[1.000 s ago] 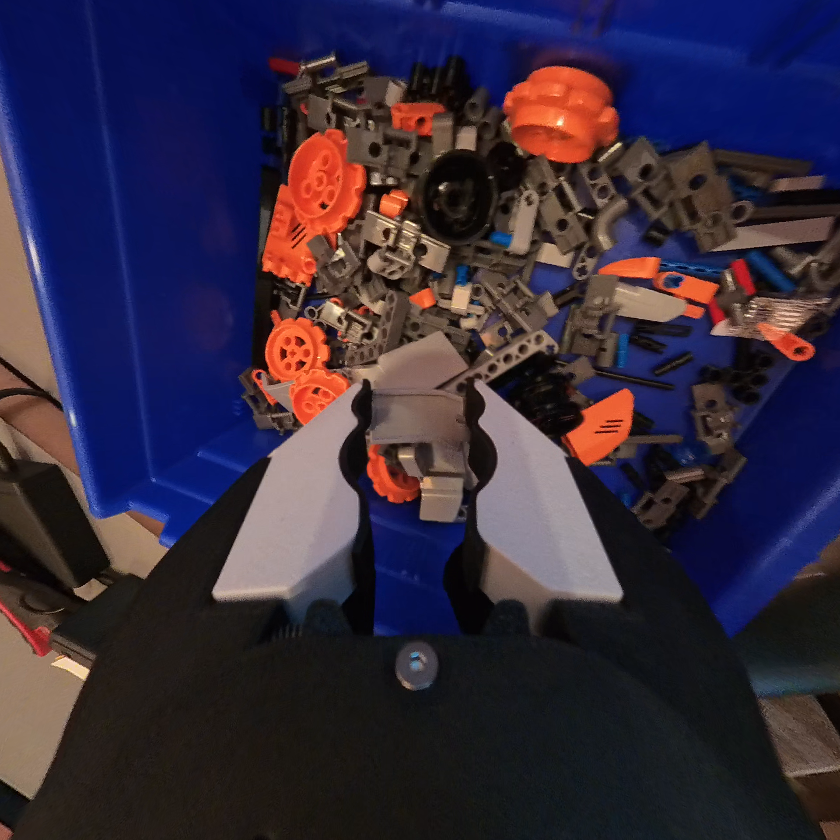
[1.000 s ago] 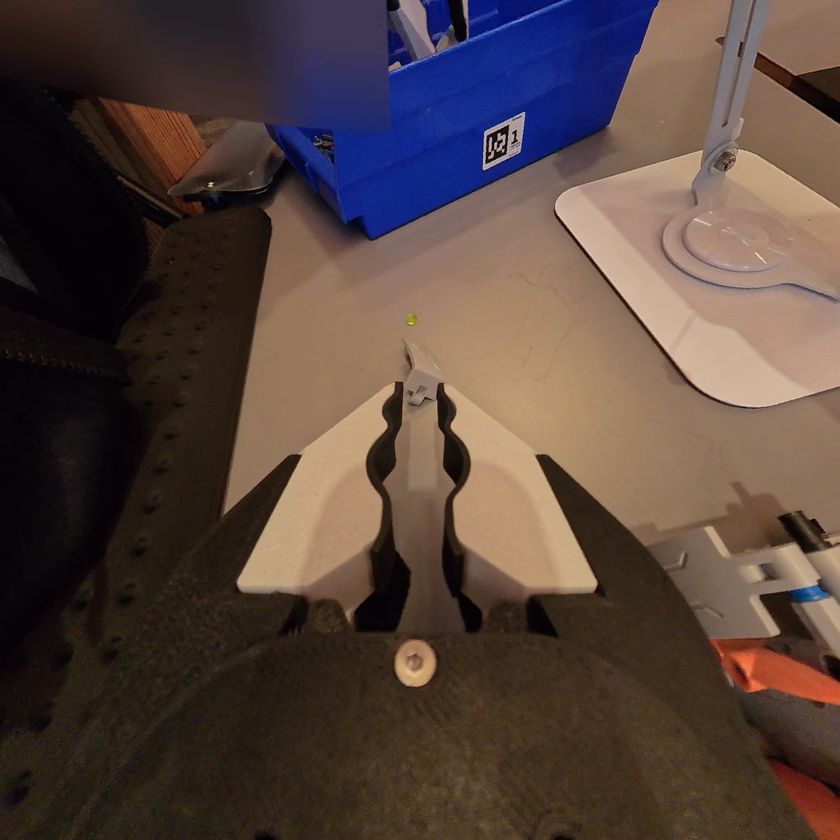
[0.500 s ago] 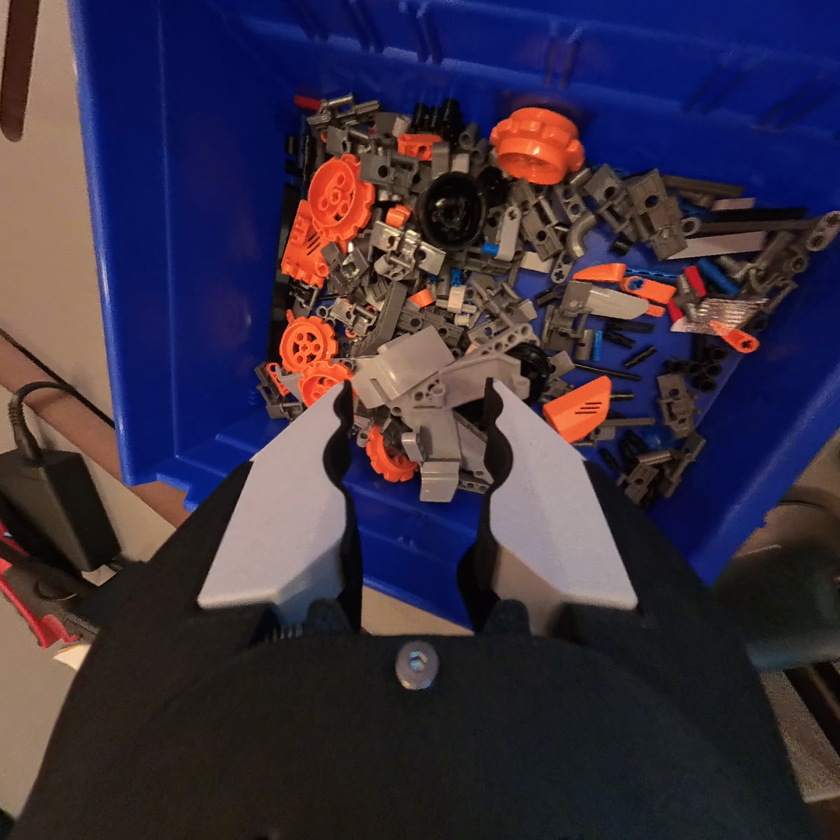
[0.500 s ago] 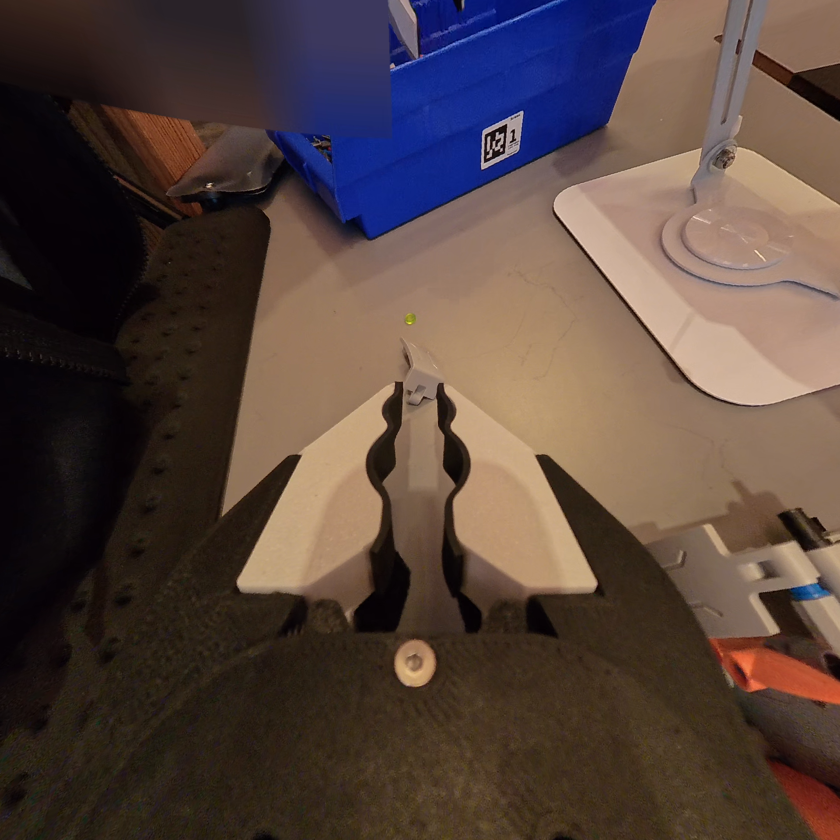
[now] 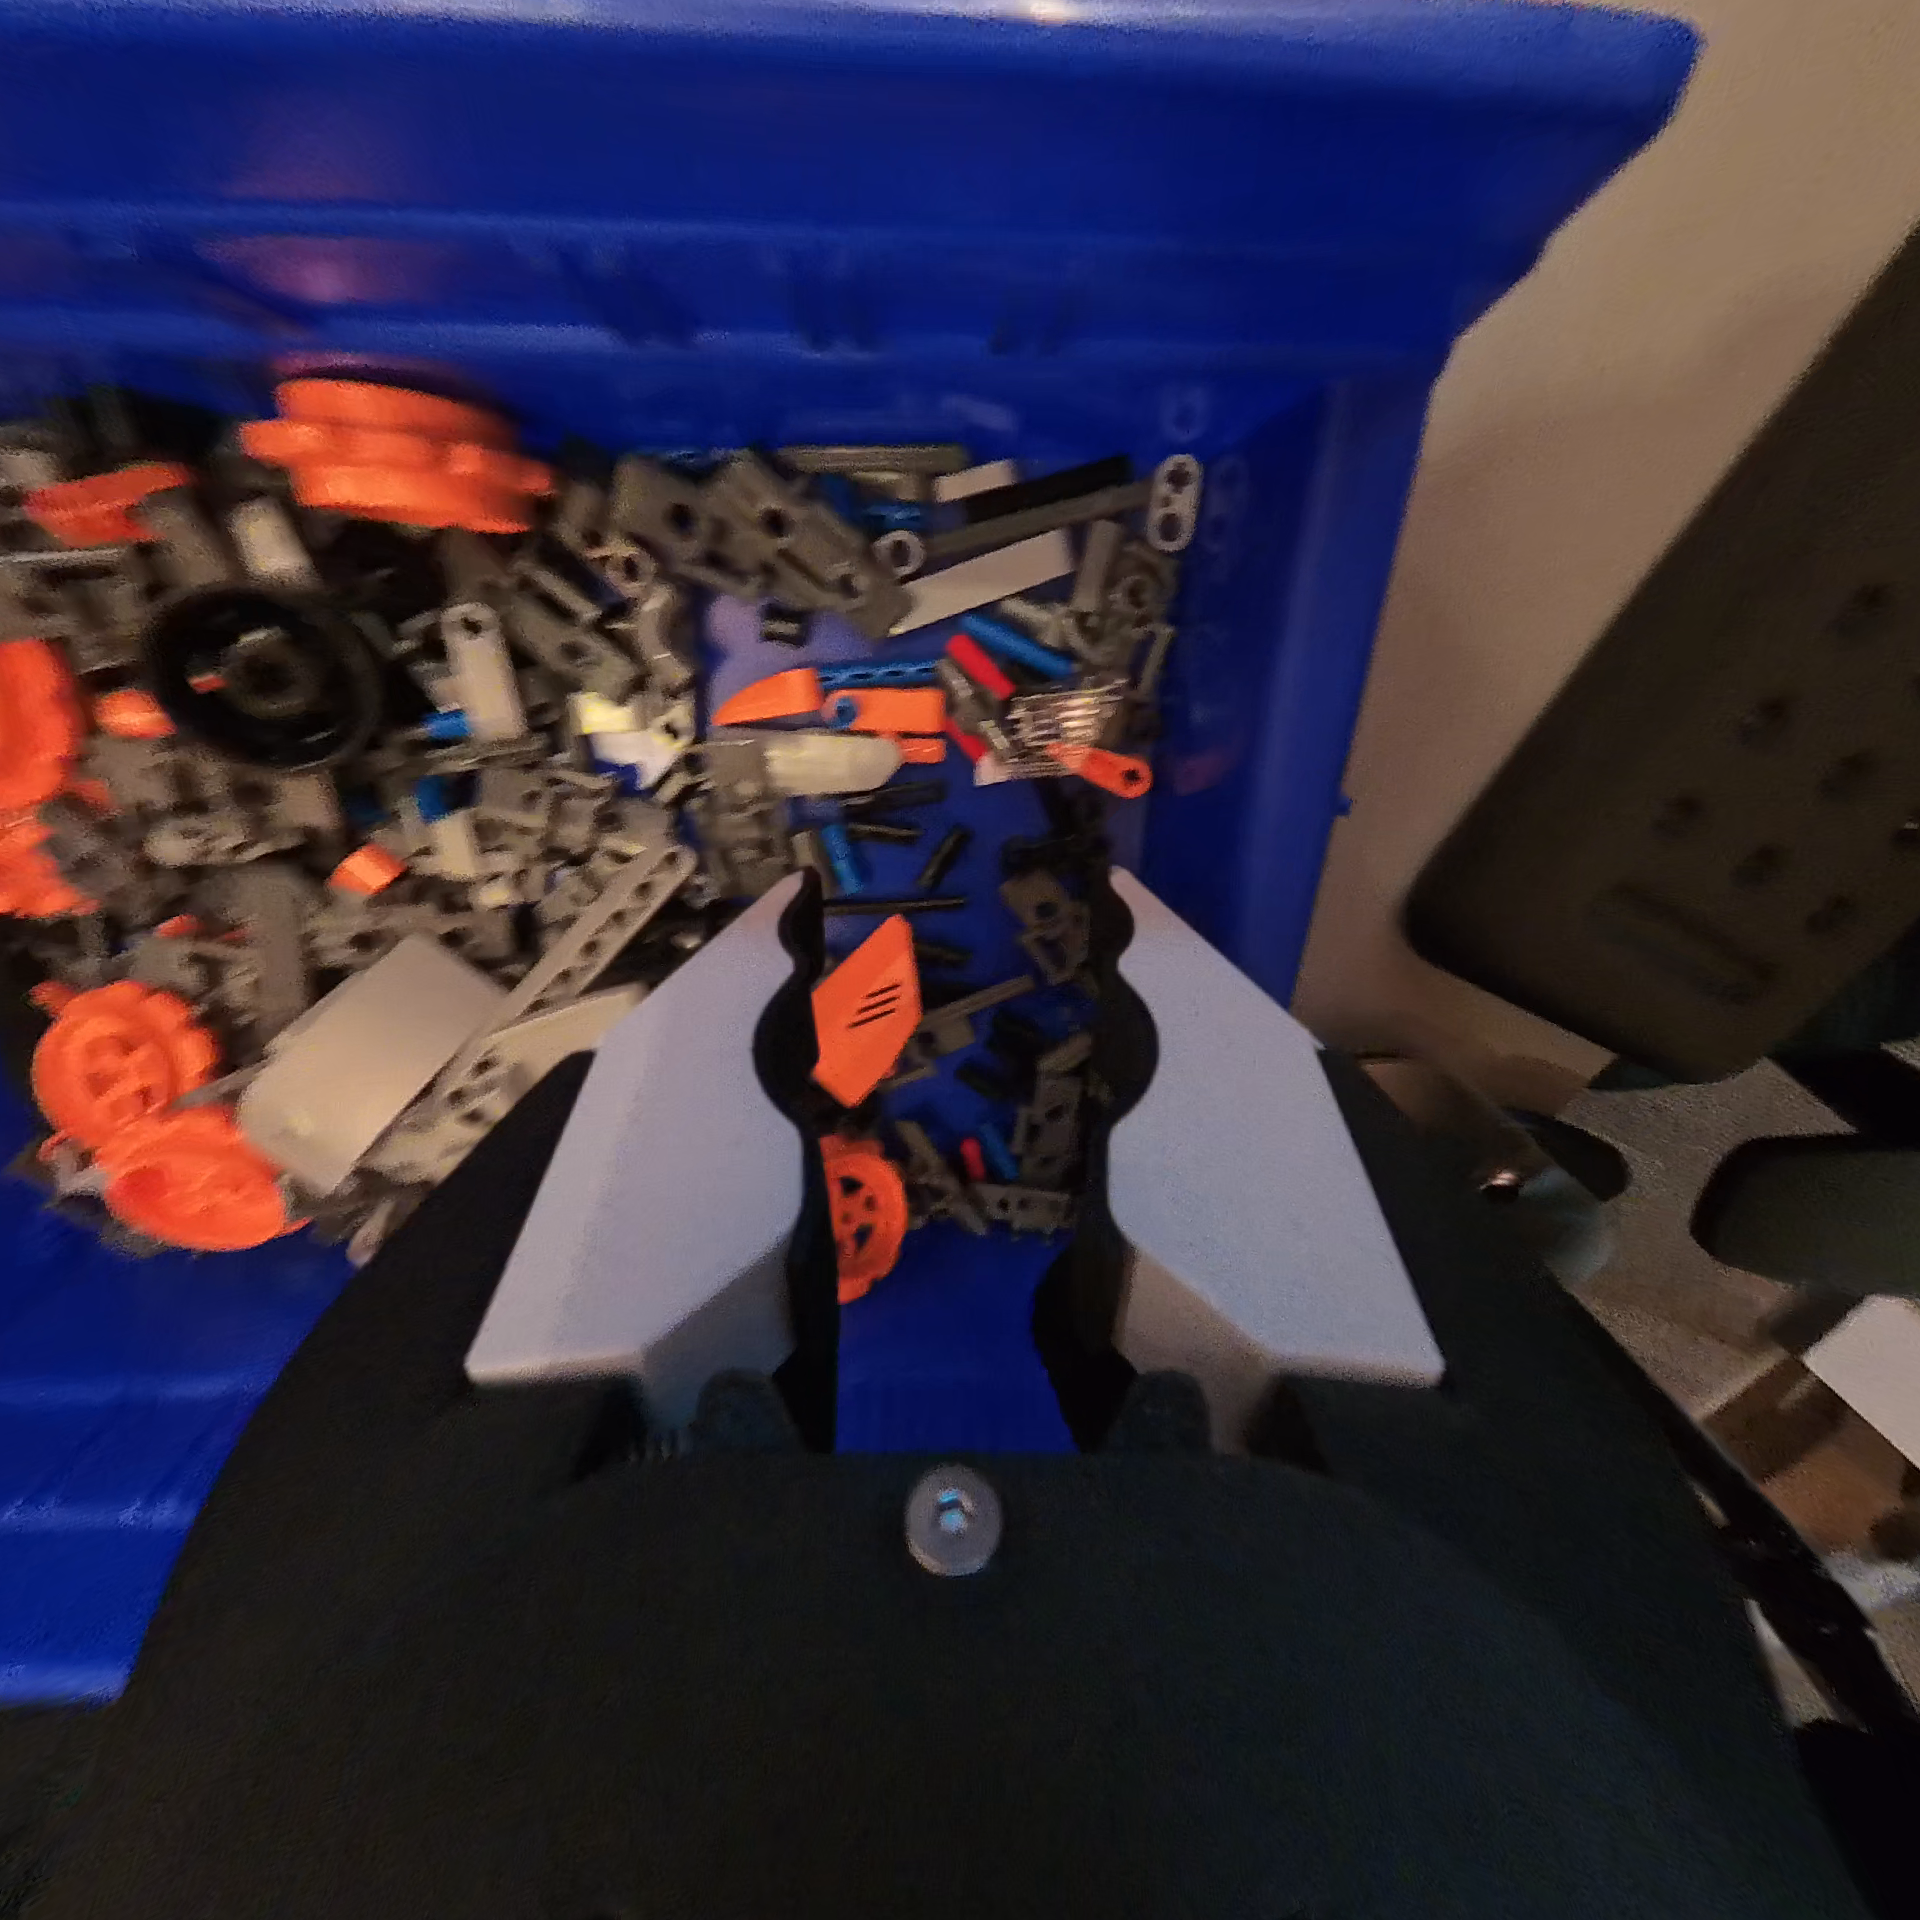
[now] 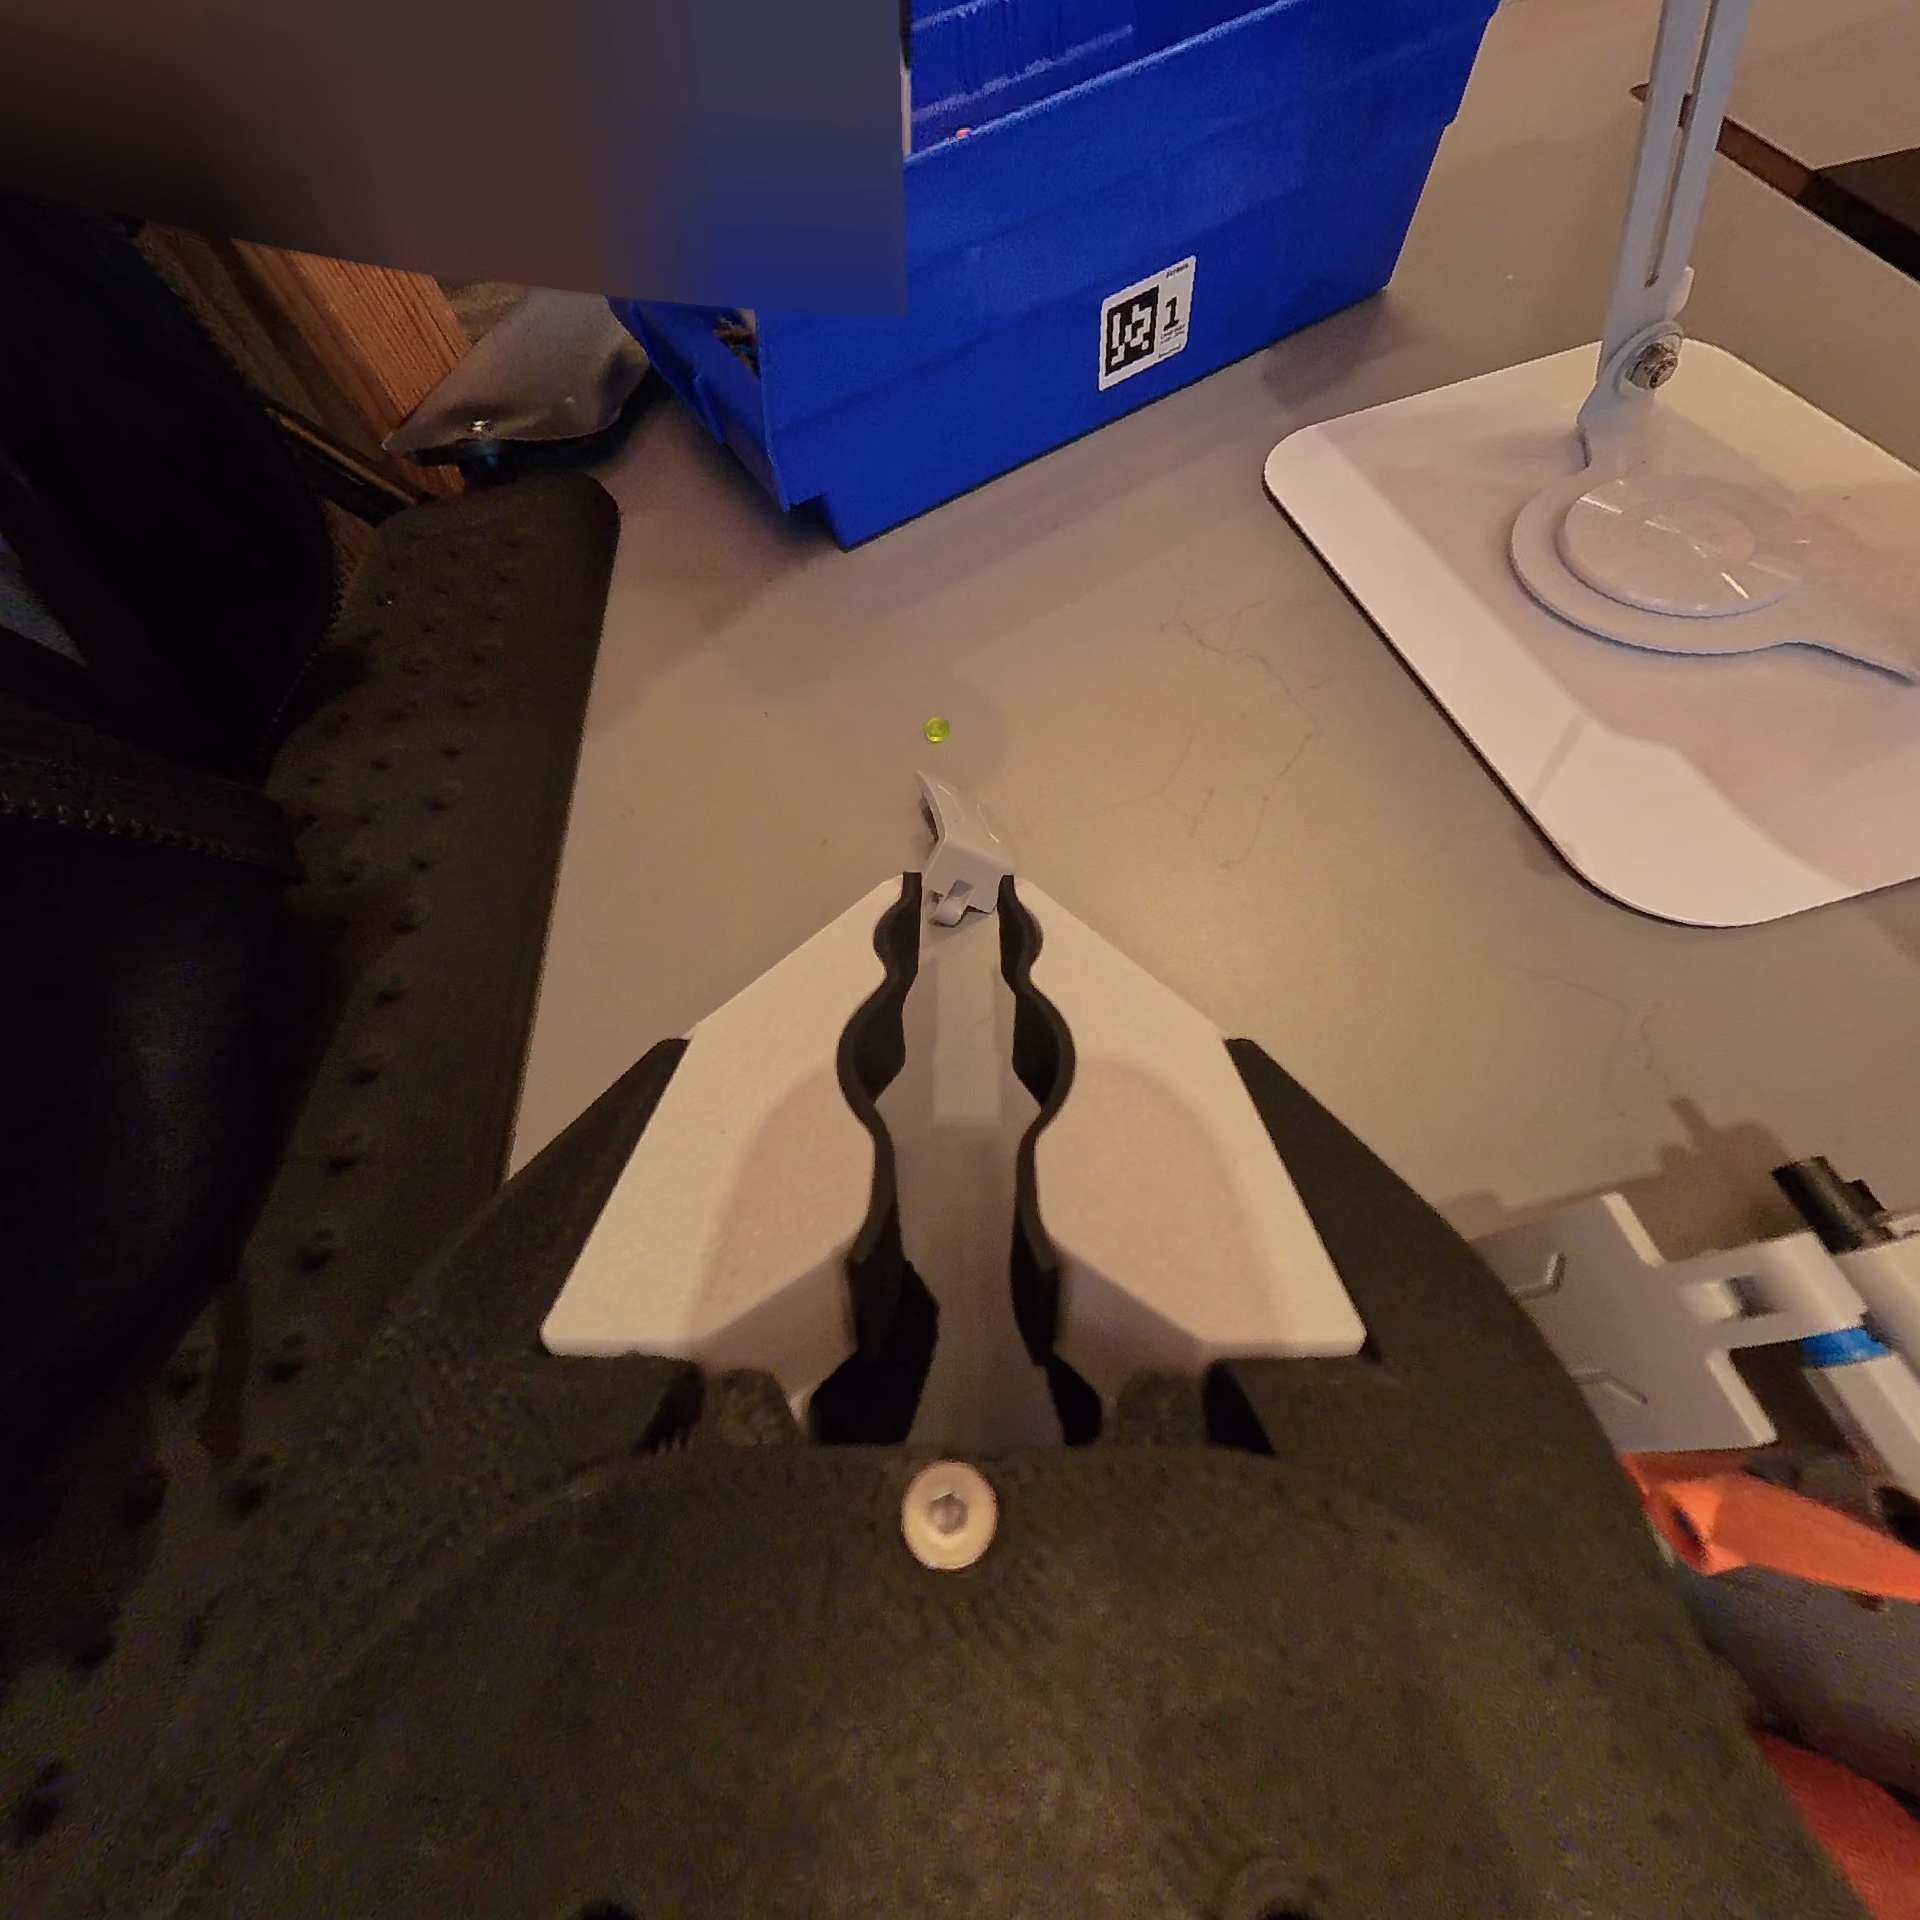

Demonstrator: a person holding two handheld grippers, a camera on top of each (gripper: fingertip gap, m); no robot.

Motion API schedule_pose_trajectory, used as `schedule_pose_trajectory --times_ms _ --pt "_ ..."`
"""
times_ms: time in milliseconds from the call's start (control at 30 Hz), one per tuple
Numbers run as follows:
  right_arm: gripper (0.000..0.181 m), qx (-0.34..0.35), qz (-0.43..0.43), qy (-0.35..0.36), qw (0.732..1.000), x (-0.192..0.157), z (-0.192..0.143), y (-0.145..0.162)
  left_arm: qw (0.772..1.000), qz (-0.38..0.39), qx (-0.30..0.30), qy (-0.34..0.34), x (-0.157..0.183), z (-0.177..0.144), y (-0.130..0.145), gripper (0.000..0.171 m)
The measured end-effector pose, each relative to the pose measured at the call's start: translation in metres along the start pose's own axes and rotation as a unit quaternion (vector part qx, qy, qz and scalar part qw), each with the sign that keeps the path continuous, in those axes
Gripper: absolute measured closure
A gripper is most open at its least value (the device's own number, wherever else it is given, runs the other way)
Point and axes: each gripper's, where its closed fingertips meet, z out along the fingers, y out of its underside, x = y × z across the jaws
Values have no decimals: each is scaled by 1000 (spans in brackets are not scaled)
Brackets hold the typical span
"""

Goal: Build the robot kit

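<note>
2 grippers show, 1 in each view. The right gripper [image 6: 958, 896] has its jaws close together, clamped on a small grey piece [image 6: 962, 840] at the tips. The piece is long and thin. It points away from the camera and curves a bit left at its far end, over the grey table [image 6: 1195, 727]. Just past it lies a tiny green dot [image 6: 938, 728] on the table. Farther off stands a blue bin [image 6: 1039, 312] with a square black-and-white sticker [image 6: 1146, 323]. To the right is a white stand [image 6: 1621, 582], cut off by the edge. The table between bin, stand and gripper is bare. A blur patch hides the top left.

The left gripper [image 5: 958, 904] has its jaws wide apart, holding nothing, above the near right part of the bin [image 5: 727, 208]. Between the jaws show an orange panel [image 5: 864, 1008] and an orange wheel [image 5: 860, 1214]. Beyond and left lies a heap of grey, black and orange pieces [image 5: 436, 748]. This view is smeared, so small parts are hard to make out. The bin's right wall is near the right jaw.
</note>
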Motion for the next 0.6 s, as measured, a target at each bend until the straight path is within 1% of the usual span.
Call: schedule_pose_trajectory --times_ms 67,100,167,200,367,467,533,600 --pt "169 -1 0 -1 1000 0 0 0 1000 11 -9 12 9 13 -1 121" --pt "169 -1 1 -1 1000 0 0 0 1000 15 -9 6 9 18 -1 123" --pt "169 -1 1 -1 1000 0 0 1 1000 10 1 21 13 24 -5 135" --pt "169 -1 0 -1 1000 0 0 0 1000 8 1 17 12 25 -5 133" --pt "168 -2 2 -1 1000 0 1 1 1000 19 14 18 19 24 -11 140" --pt "168 -2 1 -1 1000 0 0 1 999 27 14 36 29 26 -13 136" --pt "168 -2 2 0 1000 1 0 1 998 33 18 46 36 28 -16 129" --pt "168 -2 2 0 1000 1 0 2 997 40 21 56 44 29 -19 127"
